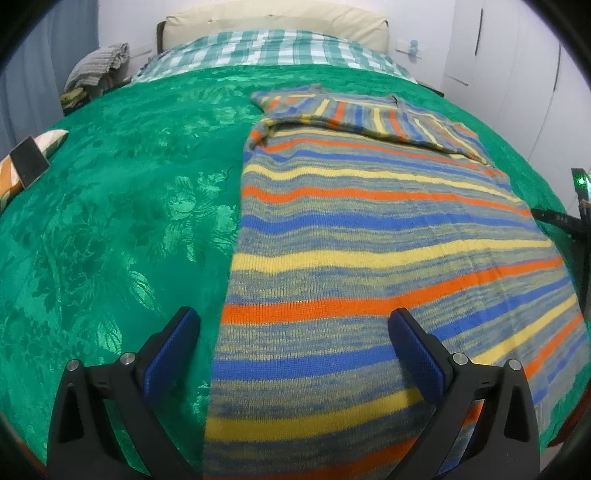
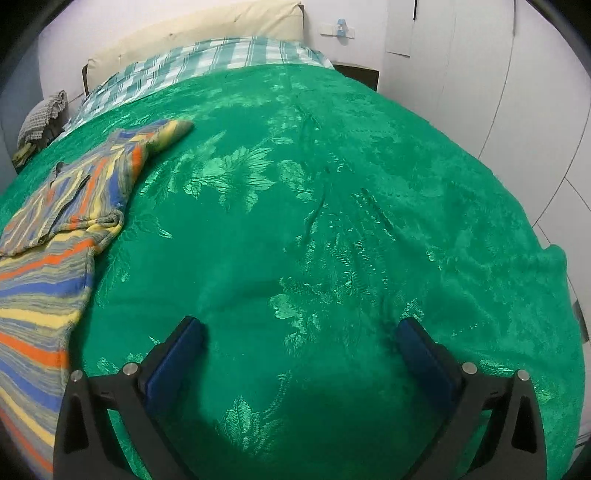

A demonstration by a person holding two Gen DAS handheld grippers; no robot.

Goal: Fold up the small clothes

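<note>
A striped knit sweater (image 1: 369,229) in grey, blue, yellow and orange lies flat on the green bedspread (image 1: 110,221), with its sleeves folded across the chest at the far end. My left gripper (image 1: 295,325) hovers open over the sweater's near left edge, holding nothing. In the right wrist view the sweater (image 2: 48,258) lies at the left, one sleeve (image 2: 166,136) sticking out toward the pillow end. Open and holding nothing, my right gripper (image 2: 301,332) is over bare bedspread (image 2: 332,221), to the right of the garment.
A checked sheet (image 1: 273,48) and cream headboard (image 1: 273,22) are at the far end. A phone on a striped cushion (image 1: 29,162) lies at the bed's left edge. Grey cloth (image 1: 99,66) is piled beyond the far left corner. White cupboards (image 2: 498,74) stand right.
</note>
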